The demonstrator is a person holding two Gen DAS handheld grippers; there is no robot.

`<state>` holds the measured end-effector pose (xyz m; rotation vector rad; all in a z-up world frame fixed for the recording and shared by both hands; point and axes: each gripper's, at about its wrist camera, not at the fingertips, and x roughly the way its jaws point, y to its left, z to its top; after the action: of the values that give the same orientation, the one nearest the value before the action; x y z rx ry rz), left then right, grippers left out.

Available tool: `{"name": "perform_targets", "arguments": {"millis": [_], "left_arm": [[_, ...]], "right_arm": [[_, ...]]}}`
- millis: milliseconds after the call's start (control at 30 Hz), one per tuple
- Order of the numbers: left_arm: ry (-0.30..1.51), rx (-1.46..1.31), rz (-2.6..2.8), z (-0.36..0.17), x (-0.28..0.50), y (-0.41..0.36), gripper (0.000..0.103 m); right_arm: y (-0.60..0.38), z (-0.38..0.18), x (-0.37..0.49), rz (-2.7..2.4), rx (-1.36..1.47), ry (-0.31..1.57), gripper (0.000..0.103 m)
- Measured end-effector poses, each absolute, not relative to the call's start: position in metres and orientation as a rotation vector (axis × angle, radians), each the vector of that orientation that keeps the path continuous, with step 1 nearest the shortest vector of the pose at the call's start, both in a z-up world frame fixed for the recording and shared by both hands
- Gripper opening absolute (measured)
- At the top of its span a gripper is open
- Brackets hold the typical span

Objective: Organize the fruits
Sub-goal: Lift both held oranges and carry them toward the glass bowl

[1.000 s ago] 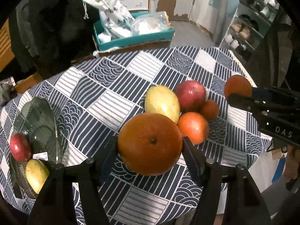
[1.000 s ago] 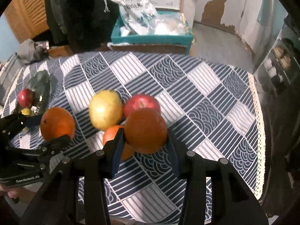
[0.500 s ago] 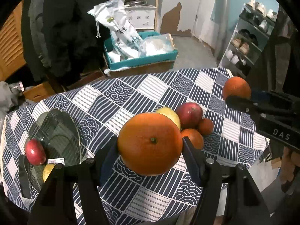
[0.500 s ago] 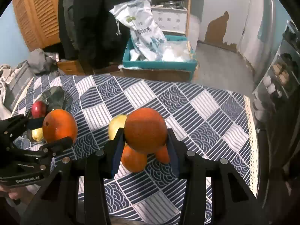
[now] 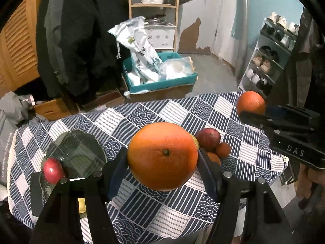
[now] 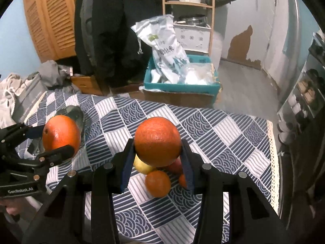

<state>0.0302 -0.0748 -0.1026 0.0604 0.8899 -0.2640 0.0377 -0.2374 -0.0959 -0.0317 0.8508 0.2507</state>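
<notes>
Patterned blue-and-white cloth covers the worktop (image 5: pixel 166 111), and it is seen from higher up than a second ago, with more of the room taken in beyond its far edge. Nearest in the left wrist view, the left tool (image 5: pixel 162 162) is closed on a large orange (image 5: pixel 162 155), pressed between both pads and carried clear of the cloth, as it was before. Behind it, a red apple (image 5: pixel 208 139) and two small oranges (image 5: pixel 222 150) are left on the cloth in a tight cluster, now partly hidden by the held fruit. To the left, a dark glass plate (image 5: pixel 77 154) is seen with a second red apple (image 5: pixel 53 170) at its near rim; a yellowish fruit below it is mostly hidden by the tool's frame. In the right wrist view, the right tool (image 6: pixel 157 156) is clamped on another orange (image 6: pixel 157 141), likewise lifted above the cloth, with a yellow fruit (image 6: pixel 142 167) and a small orange (image 6: pixel 158 183) visible beneath it. Further off, a teal crate (image 5: pixel 160 84) holding white bags is seen on the floor, and behind it a wooden shelf unit (image 5: pixel 154 6) with a white pot, dark coats to the left and a shoe rack (image 5: pixel 270 61) to the right.
</notes>
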Motion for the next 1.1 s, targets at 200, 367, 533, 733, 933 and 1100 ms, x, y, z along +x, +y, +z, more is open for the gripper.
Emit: {"name": "perform_targets", "arguments": {"millis": [200,367,533,733,933,1100], "left_arm": [[0.879,0.036,-0.254,-0.094,0.029,-0.063,0.069],[0.867,0.018,-0.246,-0.088,0.027,-0.053,0.069],[0.848,0.018,-0.223,-0.084,0.026,-0.042,0.069],[0.852,-0.006,-0.193,-0.085,0.027,-0.024,0.069],[0.851,-0.029,-0.157,-0.087,0.028,-0.002,0.069],[0.854,-0.049,-0.131,-0.089,0.029,0.015,0.069]], "right_arm": [[-0.227,-0.082,0.034,0.267,-0.038,0.813,0.043],[-0.217,-0.073,0.034,0.285,-0.041,0.796,0.043],[-0.204,-0.069,0.037,0.308,-0.049,0.790,0.043],[-0.183,-0.068,0.042,0.334,-0.068,0.782,0.043],[-0.164,-0.073,0.050,0.357,-0.076,0.801,0.043],[-0.146,-0.077,0.056,0.378,-0.085,0.812,0.043]]}}
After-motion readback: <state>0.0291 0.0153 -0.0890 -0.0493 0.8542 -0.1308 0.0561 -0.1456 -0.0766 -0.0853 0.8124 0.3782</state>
